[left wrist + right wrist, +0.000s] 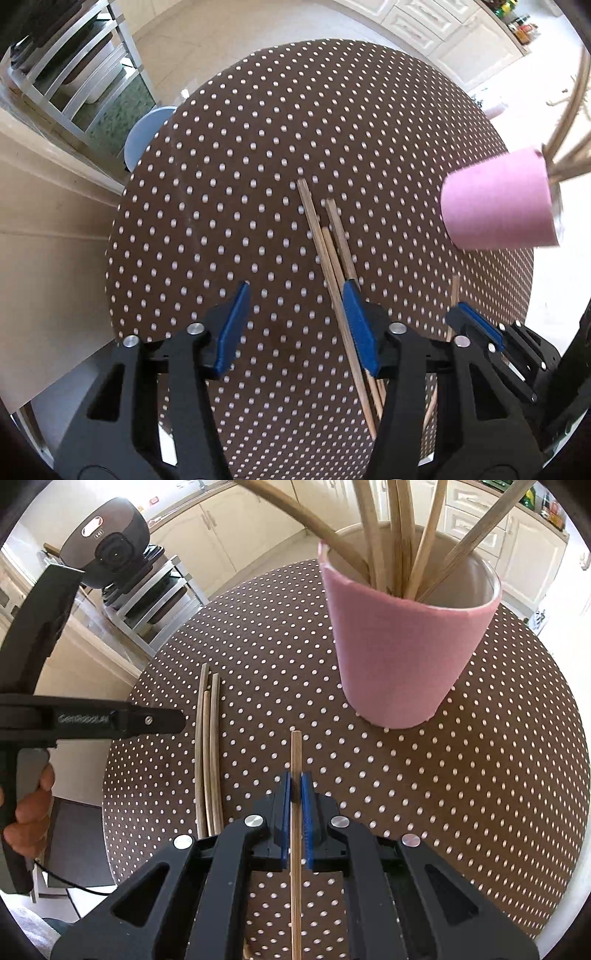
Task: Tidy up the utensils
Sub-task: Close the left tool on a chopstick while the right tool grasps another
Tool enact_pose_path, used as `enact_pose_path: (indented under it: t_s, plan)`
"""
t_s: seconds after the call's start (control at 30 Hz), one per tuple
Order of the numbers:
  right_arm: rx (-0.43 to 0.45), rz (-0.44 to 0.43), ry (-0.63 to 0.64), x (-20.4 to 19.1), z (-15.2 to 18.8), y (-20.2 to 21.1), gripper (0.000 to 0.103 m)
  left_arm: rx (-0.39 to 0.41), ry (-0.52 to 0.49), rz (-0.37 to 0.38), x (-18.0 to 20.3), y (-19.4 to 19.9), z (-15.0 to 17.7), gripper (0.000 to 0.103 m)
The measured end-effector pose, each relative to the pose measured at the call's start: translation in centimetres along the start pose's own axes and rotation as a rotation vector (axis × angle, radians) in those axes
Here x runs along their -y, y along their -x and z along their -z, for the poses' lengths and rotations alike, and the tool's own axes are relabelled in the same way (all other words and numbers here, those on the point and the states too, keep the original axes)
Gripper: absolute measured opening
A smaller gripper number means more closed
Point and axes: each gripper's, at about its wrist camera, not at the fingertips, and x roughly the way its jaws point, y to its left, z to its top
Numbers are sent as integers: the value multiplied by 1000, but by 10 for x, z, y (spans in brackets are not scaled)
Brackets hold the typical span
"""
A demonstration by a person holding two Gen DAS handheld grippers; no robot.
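Right hand-held gripper (295, 794) pinches one chopstick (296, 753) lengthwise, tip aimed at pink cup (402, 646) w/ sticks already upright in it, prob next drop-in. Left hand-held gripper (295, 314) spread wide, empty, over 3 loose chopsticks (325, 251) on table (221, 184), likely next pick.

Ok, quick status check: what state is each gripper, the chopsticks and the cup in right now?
Left gripper: open, empty, above the table.
Right gripper: shut on a single chopstick.
Three loose chopsticks: lying side by side on the dotted tablecloth, not yet collected.
Pink cup: upright on the table, already holding several chopsticks.
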Motion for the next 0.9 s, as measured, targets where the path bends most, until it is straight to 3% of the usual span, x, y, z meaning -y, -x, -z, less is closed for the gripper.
enact_pose_path:
  t_s: [0.23, 0.3, 0.67, 0.9]
  plan:
    - [-10, -39, 50, 2, -8, -6, 5, 17, 84, -7, -7, -8, -22, 42]
    - [-15, -44, 71, 3, -10, -9, 5, 16, 88, -11, -7, -11, -26, 37]
    - [-66, -62, 114, -3, -24, -27, 5, 10, 99, -29, 1, -25, -40, 31]
    - [-98, -50, 105, -6, -34, -41, 5, 8, 35, -106, 5, -29, -45, 12]
